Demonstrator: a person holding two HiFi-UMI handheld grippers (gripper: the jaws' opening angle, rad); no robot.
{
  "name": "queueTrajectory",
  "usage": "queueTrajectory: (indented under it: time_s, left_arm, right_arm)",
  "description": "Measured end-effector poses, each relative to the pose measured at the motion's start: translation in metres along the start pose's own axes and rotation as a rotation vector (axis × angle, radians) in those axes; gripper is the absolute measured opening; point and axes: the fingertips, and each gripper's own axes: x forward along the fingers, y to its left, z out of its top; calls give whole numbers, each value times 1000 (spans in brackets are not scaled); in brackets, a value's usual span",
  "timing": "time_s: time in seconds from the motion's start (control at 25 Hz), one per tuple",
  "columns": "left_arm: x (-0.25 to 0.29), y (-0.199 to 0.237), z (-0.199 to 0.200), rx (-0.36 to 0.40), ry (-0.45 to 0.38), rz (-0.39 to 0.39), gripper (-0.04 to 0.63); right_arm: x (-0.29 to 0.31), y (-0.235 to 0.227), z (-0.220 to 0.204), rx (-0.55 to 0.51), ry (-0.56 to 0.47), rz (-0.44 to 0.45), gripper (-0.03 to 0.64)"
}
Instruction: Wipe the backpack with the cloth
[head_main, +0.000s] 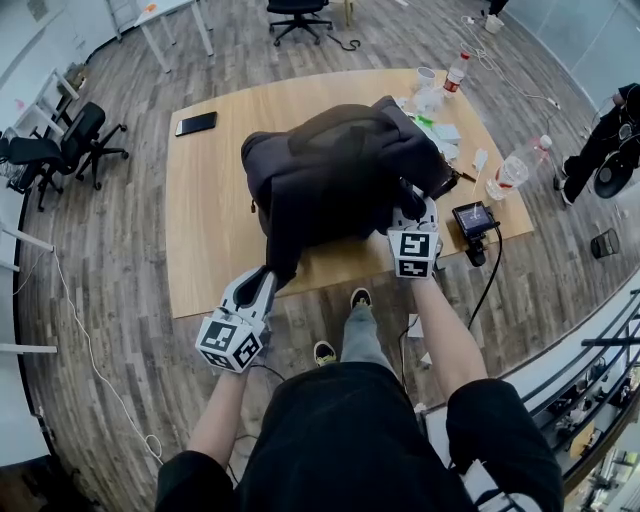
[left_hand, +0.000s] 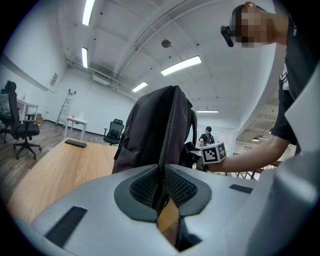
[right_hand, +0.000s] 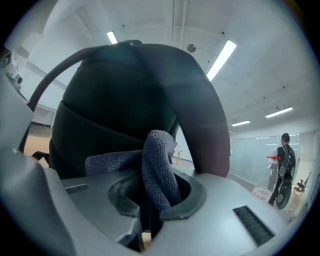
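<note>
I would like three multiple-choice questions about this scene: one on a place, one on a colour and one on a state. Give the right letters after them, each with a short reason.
1. Where does the phone lie?
A. on the floor
B. on the table, apart from the backpack
C. on top of the backpack

2. What colour is the cloth in the right gripper?
A. white
B. red
C. dark grey-blue

3. In what state is the left gripper?
A. open, above the table
B. shut on a bottle
C. shut on a strap of the backpack

Answers:
1 B: the head view shows it on bare wood, with a gap between it and the backpack.
2 C: the right gripper view shows a dark grey-blue weave between the jaws.
3 C: the left gripper view shows the jaws closed on the strap.
</note>
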Motion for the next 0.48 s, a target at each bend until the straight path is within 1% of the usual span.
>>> queueTrajectory:
  time_s: [0.12, 0.2, 0.36, 0.48]
  left_arm:
    - [1, 0, -1, -13, 0, -1, 55]
    - [1, -2, -2, -16, 0, -1, 55]
    - [-2, -4, -2, -17, -11, -4, 55]
    - [-7, -6, -1, -9, -19, -5, 55]
  right_arm:
    - [0, -3, -4, 69, 27, -30, 46]
    - [-8, 6, -1, 103, 25, -28, 46]
    - [-29, 48, 16, 118, -4, 19, 46]
    - [-40, 80, 25, 157, -12, 24, 46]
